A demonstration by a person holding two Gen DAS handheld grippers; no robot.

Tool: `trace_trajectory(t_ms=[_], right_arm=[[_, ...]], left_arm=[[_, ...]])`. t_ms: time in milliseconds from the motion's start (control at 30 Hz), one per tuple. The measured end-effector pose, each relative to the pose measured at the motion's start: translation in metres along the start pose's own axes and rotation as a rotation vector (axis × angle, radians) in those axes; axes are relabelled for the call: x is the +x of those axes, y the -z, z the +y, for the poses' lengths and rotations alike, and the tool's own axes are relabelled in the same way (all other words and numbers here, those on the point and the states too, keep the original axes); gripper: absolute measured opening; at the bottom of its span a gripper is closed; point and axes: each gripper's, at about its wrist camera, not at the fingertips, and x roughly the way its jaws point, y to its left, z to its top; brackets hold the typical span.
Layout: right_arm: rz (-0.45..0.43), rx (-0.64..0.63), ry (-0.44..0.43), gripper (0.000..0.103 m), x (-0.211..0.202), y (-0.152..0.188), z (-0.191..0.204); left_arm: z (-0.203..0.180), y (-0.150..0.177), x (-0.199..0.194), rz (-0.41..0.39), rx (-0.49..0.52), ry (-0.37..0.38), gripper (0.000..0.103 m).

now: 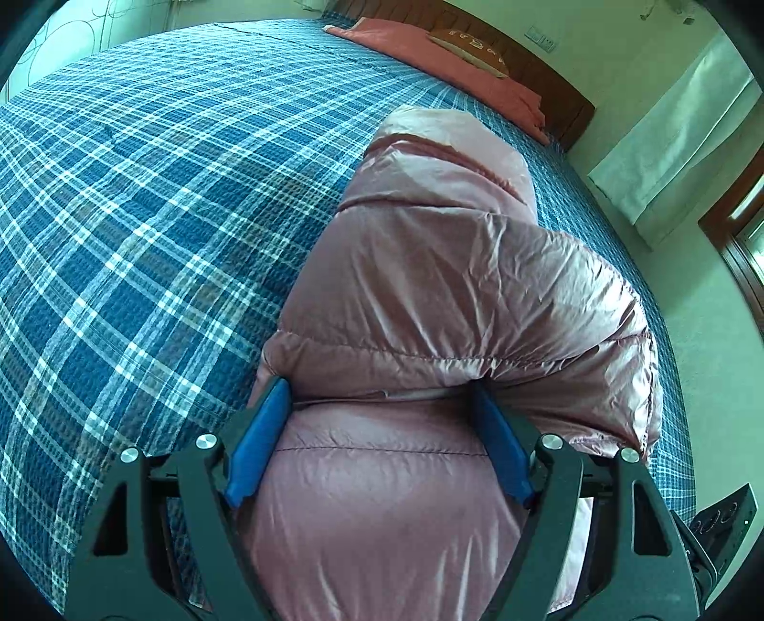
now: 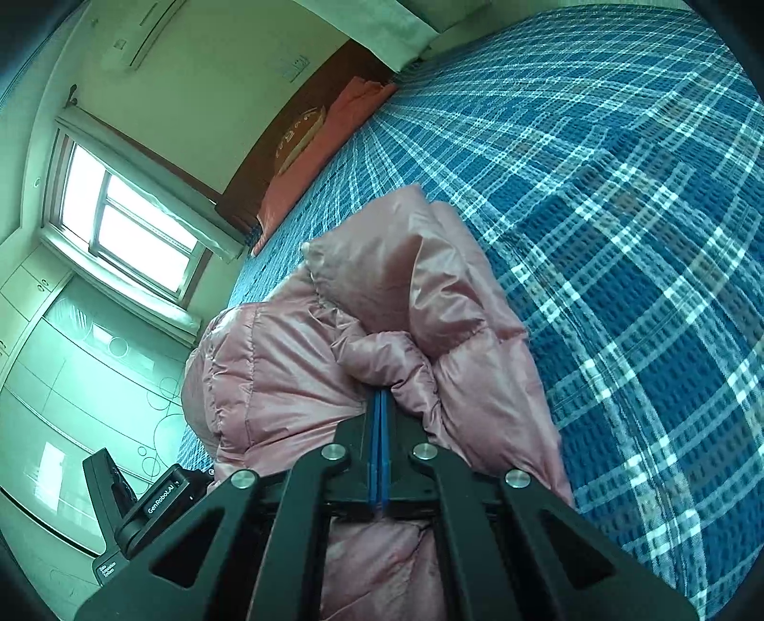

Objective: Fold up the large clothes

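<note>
Pink quilted puffer jacket (image 1: 444, 296), glossy, bunched into a thick bundle; lying on blue plaid bedspread (image 1: 143, 215), toward the bed edge nearest the window side. Stitched channels and creases visible across the top fold; a lower padded layer underneath.

Left gripper (image 1: 377, 411): blue-padded fingers (image 1: 260, 444) spread wide, one on each side of the lower padded layer, tips under the overhanging upper fold. Pads lying against the fabric; firm pinch or mere contact cannot be told.

Right gripper (image 2: 381, 406): blue pads pressed together, tips buried in a puckered fold of the jacket (image 2: 382, 344), pinching that fold.

Left wrist view only: full width of the bedspread, wooden headboard (image 1: 549, 76), salmon-coloured pillow (image 1: 429, 52) with a tan cushion (image 1: 472, 48) on top bearing embroidered marks, not legible; wall switch plate; pale curtain (image 1: 678, 129) at right; corner of the other gripper's body at lower right.

Right wrist view only: window (image 2: 129, 224) with bright panes, wall-mounted air conditioner (image 2: 143, 33), frosted wardrobe doors (image 2: 81, 382) with circle pattern, the jacket's far end standing up in a peak.

Writing: "GenRobot.AI" in white on the black housing (image 2: 167, 497) at lower left of the right wrist view; smaller white lettering below it, too small to read.
</note>
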Motion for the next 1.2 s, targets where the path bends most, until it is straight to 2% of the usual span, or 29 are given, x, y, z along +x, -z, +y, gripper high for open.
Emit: trace_trajectory(t_ms=[200,367,433,500,567,600,733,833,933,1000,1200], right_arm=[[-0.007,0.006,0.013,0.0,-0.011,-0.001,0.004],[-0.022,-0.001,0.054,0.007,-0.028,-0.004,0.015],[-0.041,0.004,0.063,0.019,-0.041,-0.004,0.02],[-0.066,0.0,0.076,0.049,-0.055,-0.005,0.023],[-0.097,-0.018,0.103,0.063,-0.07,-0.006,0.026],[-0.107,-0.027,0.11,0.067,-0.076,-0.006,0.027],[-0.055,-0.022,0.119,0.071,-0.082,-0.004,0.015],[0.014,-0.004,0.121,0.071,-0.074,0.004,0.003],[0.102,0.061,0.06,0.073,-0.059,0.013,-0.01],[0.091,0.032,0.051,0.076,-0.06,0.016,-0.006],[0.143,-0.019,-0.014,0.075,-0.054,0.032,0.009]], left_arm=[[0.004,-0.007,-0.007,0.027,-0.049,0.053,0.079],[0.027,-0.015,-0.027,0.052,-0.209,0.123,0.079],[0.035,-0.018,-0.037,0.065,-0.268,0.111,0.081],[0.043,-0.02,-0.045,0.068,-0.293,0.111,0.083],[0.055,-0.018,-0.051,0.068,-0.308,0.1,0.09],[0.06,-0.017,-0.052,0.079,-0.313,0.097,0.092],[0.079,-0.002,-0.04,0.183,-0.343,0.164,0.092],[0.079,0.001,-0.04,0.166,-0.304,0.228,0.101],[0.067,0.0,-0.034,0.183,-0.263,0.201,0.101],[0.061,0.0,-0.03,0.189,-0.236,0.183,0.101],[0.051,0.003,-0.032,0.182,-0.221,0.201,0.101]])
